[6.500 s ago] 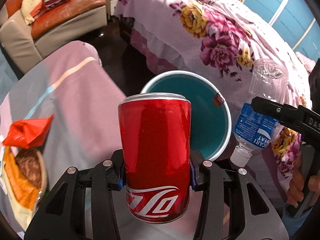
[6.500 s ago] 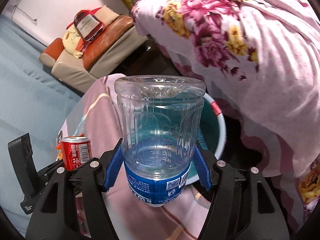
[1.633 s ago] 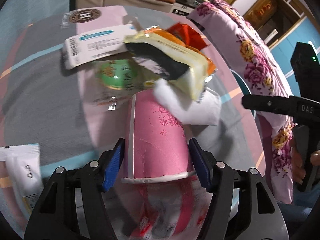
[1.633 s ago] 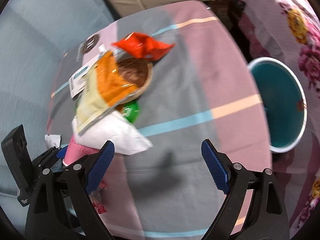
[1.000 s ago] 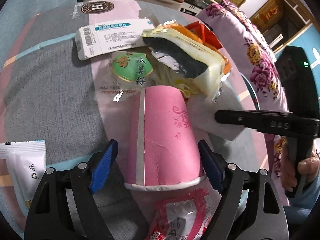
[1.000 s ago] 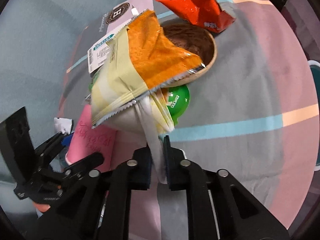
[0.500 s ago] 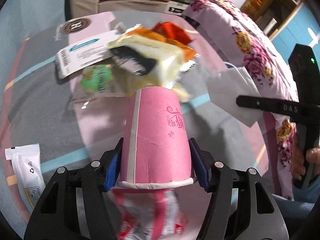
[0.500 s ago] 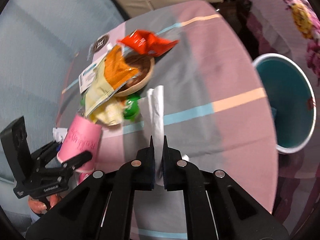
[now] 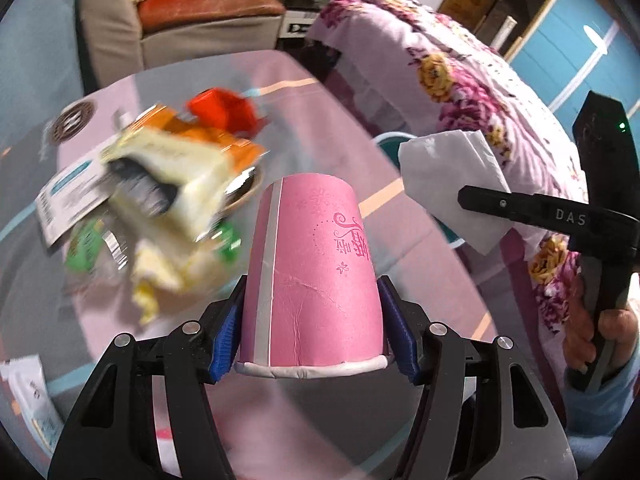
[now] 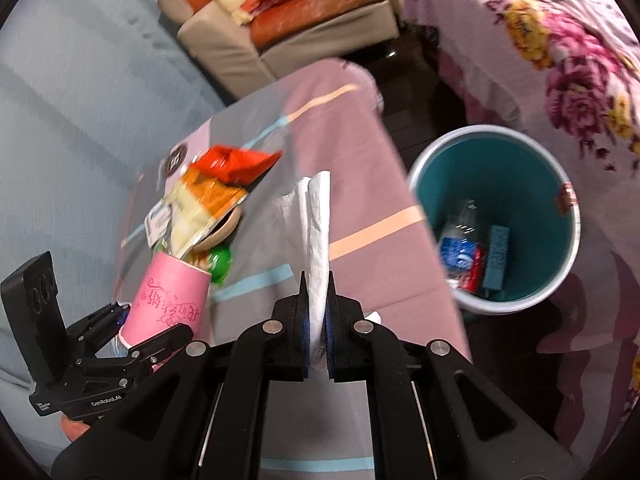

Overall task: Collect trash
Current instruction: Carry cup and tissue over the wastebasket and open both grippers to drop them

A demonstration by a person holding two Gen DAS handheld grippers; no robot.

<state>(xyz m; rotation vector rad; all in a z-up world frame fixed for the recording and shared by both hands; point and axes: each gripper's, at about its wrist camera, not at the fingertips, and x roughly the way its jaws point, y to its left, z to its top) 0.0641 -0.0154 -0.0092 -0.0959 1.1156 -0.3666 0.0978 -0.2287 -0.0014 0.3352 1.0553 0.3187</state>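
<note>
My left gripper (image 9: 314, 320) is shut on an upside-down pink paper cup (image 9: 312, 272), lifted off the table; the same cup (image 10: 168, 296) shows at lower left in the right wrist view. My right gripper (image 10: 316, 280) is shut on a folded white tissue (image 10: 314, 232), which also appears as a white sheet (image 9: 452, 184) at right in the left wrist view. The teal bin (image 10: 552, 168) with a white rim stands on the floor beside the table, right of the tissue, holding a bottle, a red can and a blue box.
A heap of wrappers (image 9: 168, 176), an orange-red packet (image 10: 232, 164), a wooden bowl (image 10: 224, 232) and a green lid (image 10: 220, 260) lie on the striped tablecloth (image 10: 352, 120). A white sachet (image 9: 28, 392) lies at the table's left. A flowered bed (image 10: 560, 40) and a sofa (image 10: 288, 28) stand beyond.
Both grippers have risen and swung from the wrapper heap toward the bin. The left one closed on the pink cup and lifted it; the right one pulled the tissue free.
</note>
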